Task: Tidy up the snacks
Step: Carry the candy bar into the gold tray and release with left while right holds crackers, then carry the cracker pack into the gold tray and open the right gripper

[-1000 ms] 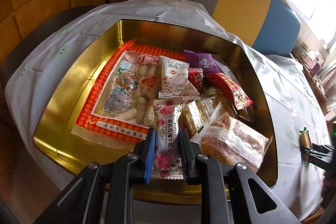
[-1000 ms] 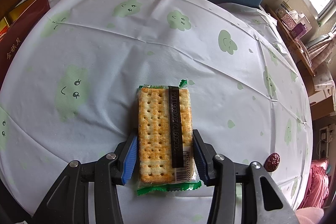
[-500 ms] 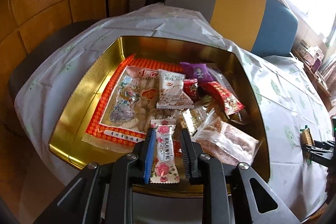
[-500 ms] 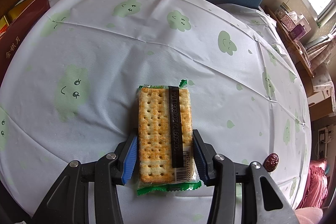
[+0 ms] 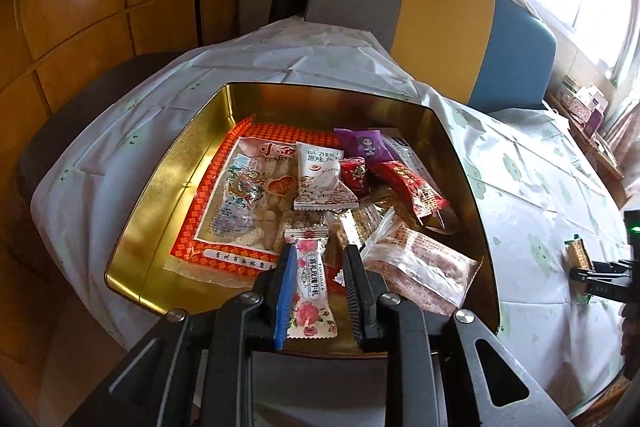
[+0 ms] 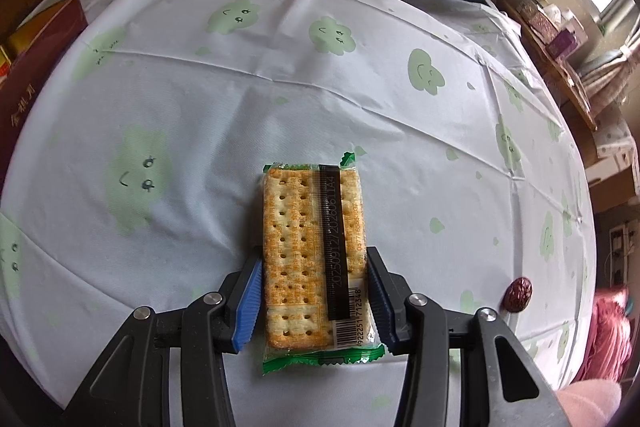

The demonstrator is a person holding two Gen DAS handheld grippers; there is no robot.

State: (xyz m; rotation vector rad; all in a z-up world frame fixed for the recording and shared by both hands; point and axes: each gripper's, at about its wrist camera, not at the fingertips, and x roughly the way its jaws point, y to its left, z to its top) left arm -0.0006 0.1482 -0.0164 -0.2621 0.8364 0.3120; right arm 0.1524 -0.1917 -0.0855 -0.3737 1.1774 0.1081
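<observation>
Over the gold tin (image 5: 168,183), the left gripper (image 5: 320,287) has its jaws set narrow around a rose-print candy (image 5: 310,291); the blue pad touches its side, but a gap shows at the other pad, so the candy looks loose between them. At twelve o'clock from it sits a white nut packet (image 5: 322,183), with a big red-bordered snack bag (image 5: 240,199) at eleven o'clock. A clear-wrapped brown bar (image 5: 420,267) crowds in at two o'clock, and red (image 5: 412,189) and purple (image 5: 366,145) wrappers lie beyond.

On the right side, the right gripper (image 6: 314,293) clamps a cracker pack (image 6: 308,247) by its long edges, the pack lying flat on the tablecloth (image 6: 280,67). A red date (image 6: 519,294) sits alone at three o'clock, well apart. A dark red box (image 6: 36,67) waits at ten o'clock.

The cloth is white with green smiling clouds. A chair back (image 5: 432,15) in grey, yellow and blue stands behind the table, with a bright window past it.

Compared with a second ago, the tin looks smaller and lower in the left view, and the candy has slipped out of the squeeze. The right hand's view matches the earlier one.
</observation>
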